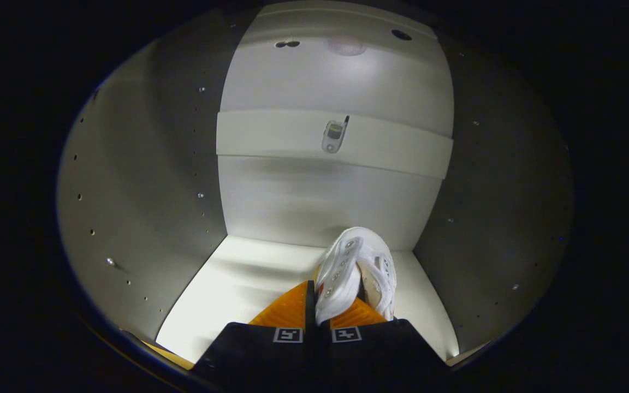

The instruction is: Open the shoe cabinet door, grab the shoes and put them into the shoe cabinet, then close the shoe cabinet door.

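I am looking into the white shoe cabinet (pixel 303 207), whose back wall and side walls surround the view. A white sneaker (pixel 355 267) with metal eyelets hangs toe-forward just above the cabinet's bottom shelf (pixel 238 284). My gripper (pixel 322 305) is shut on the white sneaker's upper edge, the orange fingers (pixel 284 311) pressed close together around it. The shoe points toward the back wall, right of the shelf's middle. Whether its sole touches the shelf I cannot tell.
A horizontal white rail (pixel 271 136) crosses the back wall with a small metal fitting (pixel 334 135) at its middle. Side panels (pixel 145 180) with rows of peg holes stand left and right. The shelf has bare room to the left of the shoe.
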Tool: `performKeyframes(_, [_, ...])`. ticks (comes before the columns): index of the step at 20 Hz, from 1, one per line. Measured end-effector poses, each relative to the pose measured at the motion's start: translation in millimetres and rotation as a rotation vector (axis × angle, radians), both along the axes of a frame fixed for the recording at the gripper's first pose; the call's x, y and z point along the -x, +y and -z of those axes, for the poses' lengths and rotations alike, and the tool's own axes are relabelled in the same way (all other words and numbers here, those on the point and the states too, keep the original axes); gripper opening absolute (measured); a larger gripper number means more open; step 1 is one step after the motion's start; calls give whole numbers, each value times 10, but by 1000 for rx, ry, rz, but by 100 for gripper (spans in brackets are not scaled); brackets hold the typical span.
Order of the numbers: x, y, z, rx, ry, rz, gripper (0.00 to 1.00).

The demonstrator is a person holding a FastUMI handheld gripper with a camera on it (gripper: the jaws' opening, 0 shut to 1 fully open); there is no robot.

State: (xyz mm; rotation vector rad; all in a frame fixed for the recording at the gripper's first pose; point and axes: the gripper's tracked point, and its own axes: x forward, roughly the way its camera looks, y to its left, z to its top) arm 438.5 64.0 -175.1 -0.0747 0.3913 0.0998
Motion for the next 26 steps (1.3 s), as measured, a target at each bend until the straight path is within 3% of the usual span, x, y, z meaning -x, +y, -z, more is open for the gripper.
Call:
performKeyframes(12, [-105,83,311,59,55,-5,6])
performKeyframes(13, [-91,76,313,64,57,-1,13])
performKeyframes(15, [-49,74,337,51,80,10,13])
performKeyframes(17, [-25,72,358,38,76,16,28])
performKeyframes(19, [60,104,339,24,81,15,28])
performKeyframes(23, [142,146,326,2,78,25,58])
performKeyframes(26, [206,126,268,-37,67,43,69])
